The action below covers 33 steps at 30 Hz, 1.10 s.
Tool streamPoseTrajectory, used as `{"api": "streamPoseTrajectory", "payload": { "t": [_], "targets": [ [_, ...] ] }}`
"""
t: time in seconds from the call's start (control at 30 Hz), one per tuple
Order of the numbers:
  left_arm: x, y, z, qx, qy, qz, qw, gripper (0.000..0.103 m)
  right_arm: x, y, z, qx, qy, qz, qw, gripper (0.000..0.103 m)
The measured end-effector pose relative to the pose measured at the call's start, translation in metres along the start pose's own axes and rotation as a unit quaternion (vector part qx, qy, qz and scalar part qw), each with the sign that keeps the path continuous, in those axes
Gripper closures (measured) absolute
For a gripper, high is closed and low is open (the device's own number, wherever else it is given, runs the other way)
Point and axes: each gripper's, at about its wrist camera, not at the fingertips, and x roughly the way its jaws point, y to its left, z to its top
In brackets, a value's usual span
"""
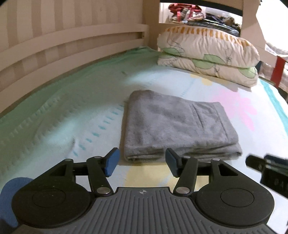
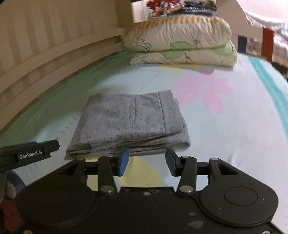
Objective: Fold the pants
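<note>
The grey pants (image 1: pixel 176 124) lie folded into a compact rectangle on the bed sheet (image 1: pixel 63 115), a pocket seam facing up. They also show in the right wrist view (image 2: pixel 129 122). My left gripper (image 1: pixel 142 162) is open and empty, hovering just short of the fold's near edge. My right gripper (image 2: pixel 147 162) is open and empty too, just short of the same near edge. The right gripper's tip shows at the right edge of the left wrist view (image 1: pixel 259 163). The left gripper's tip shows at the left of the right wrist view (image 2: pixel 36 149).
Two stacked pillows (image 1: pixel 208 54) with green leaf print sit at the head of the bed, also in the right wrist view (image 2: pixel 181 45). A cream slatted bed rail (image 1: pixel 54 46) runs along the left side. Piled clothes (image 1: pixel 198 16) sit behind the pillows.
</note>
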Motion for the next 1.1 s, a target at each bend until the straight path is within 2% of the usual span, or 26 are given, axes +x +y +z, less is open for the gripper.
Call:
{"api": "streamPoseTrajectory", "payload": {
  "t": [0.13, 0.37, 0.73, 1.1],
  "targets": [
    [-0.001, -0.005, 0.002, 0.015, 0.020, -0.015, 0.9996, 0.048, -0.013, 0.004, 0.008, -0.007, -0.019, 0.007, 1.000, 0.054],
    [-0.010, -0.012, -0.005, 0.021, 0.016, -0.009, 0.9996, 0.047, -0.024, 0.013, 0.005, -0.014, -0.025, 0.020, 0.999, 0.053],
    [-0.010, -0.011, -0.005, 0.013, 0.025, -0.007, 0.9996, 0.047, -0.024, 0.020, 0.002, -0.023, -0.013, 0.030, 0.999, 0.052],
    [-0.005, -0.012, -0.009, 0.018, 0.037, -0.010, 0.9991, 0.047, -0.014, 0.014, 0.000, -0.023, 0.021, 0.002, 1.000, 0.051]
  ]
}}
